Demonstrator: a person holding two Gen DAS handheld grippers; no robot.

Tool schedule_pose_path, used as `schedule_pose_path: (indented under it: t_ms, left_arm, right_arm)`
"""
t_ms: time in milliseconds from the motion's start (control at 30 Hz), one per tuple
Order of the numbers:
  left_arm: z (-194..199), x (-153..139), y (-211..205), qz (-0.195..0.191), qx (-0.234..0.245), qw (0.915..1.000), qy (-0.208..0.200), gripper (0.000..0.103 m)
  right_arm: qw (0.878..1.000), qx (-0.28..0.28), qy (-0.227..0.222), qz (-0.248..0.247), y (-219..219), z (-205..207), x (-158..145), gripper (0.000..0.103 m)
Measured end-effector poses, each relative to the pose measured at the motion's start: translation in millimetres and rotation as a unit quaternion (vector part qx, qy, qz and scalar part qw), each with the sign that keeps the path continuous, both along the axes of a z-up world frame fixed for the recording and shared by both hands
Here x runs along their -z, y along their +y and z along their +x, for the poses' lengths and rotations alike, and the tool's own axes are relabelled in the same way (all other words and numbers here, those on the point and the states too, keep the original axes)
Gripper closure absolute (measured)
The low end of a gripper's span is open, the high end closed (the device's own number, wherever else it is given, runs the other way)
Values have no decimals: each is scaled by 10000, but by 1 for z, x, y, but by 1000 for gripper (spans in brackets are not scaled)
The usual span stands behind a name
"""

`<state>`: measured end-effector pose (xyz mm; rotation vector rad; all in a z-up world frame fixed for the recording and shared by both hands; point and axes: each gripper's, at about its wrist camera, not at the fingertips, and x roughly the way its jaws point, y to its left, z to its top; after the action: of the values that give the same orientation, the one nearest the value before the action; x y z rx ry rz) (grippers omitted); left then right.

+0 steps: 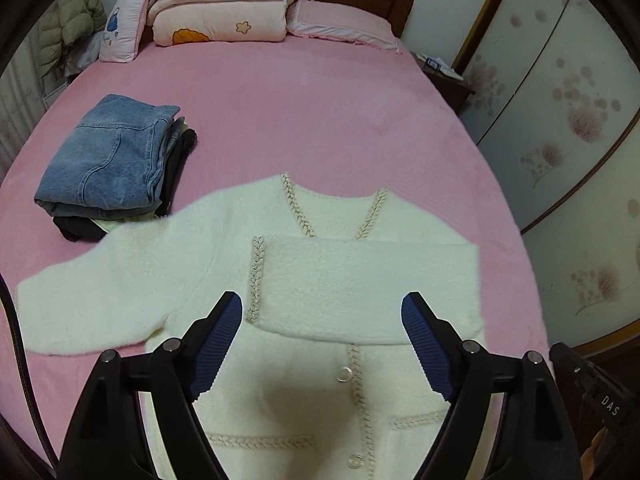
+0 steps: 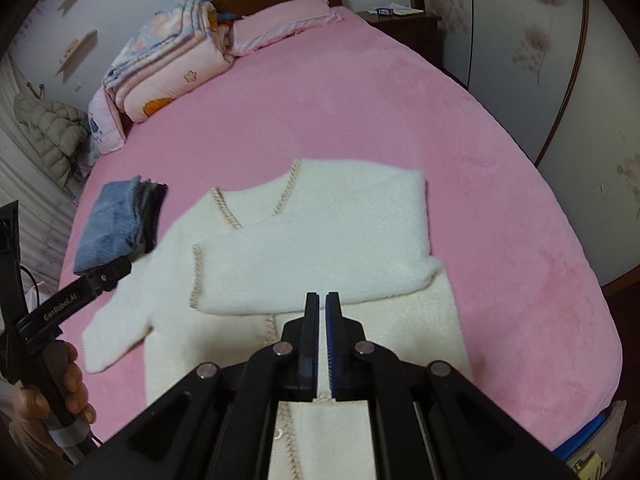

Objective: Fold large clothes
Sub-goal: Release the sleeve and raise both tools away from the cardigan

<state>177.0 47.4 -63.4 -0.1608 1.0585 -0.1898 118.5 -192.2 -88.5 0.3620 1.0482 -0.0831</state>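
Below me the pink bed (image 1: 304,120) carries my white cardigan (image 1: 340,280) at centre, folded jeans (image 1: 108,160) at left, quilts (image 1: 220,8) at upper left.

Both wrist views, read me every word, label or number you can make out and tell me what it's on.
"GenRobot.AI": on the left gripper's arm, seen in the right wrist view.
"DAS": on black gear at the right edge of the left wrist view.
Nightstand papers: too small to read.
Pink pillow: blue print, no readable text.
White cardigan: no text.
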Motion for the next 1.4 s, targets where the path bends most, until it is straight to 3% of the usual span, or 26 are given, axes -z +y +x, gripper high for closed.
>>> schedule_pose_path:
  t_ms: [167, 367, 533, 733, 867, 1100, 1400]
  left_arm:
    - [-15, -22, 5, -205, -124, 9997, -74, 14]
    - [-42, -50, 0, -88, -174, 9995, -264, 8]
    - [-66, -68, -6, 59, -309, 9990, -308, 1]
    - [-100, -87, -12, 175, -366, 9989, -252, 1]
    - [-128, -101, -9, 194, -531, 9978, -346, 1]
    - [-164, -110, -3, 418, -688, 9960, -389, 1]
    - [-198, -120, 23, 295, -851, 9952, -373, 1]
  right_arm:
    - [9998, -110, -158, -32, 13, -7, -29, 100]
    - [9988, -381, -294, 54, 20, -15, -49, 99]
    - [9970, -688, -353, 97, 20, -22, -60, 93]
    - [9946, -933, -424, 141, 13, -37, -70, 91]
    - [9932, -1058, -468, 147, 11, -52, -76, 79]
    - [9898, -1294, -552, 204, 8, -77, -77, 78]
    - [9874, -1396, -671, 333, 14, -98, -75, 78]
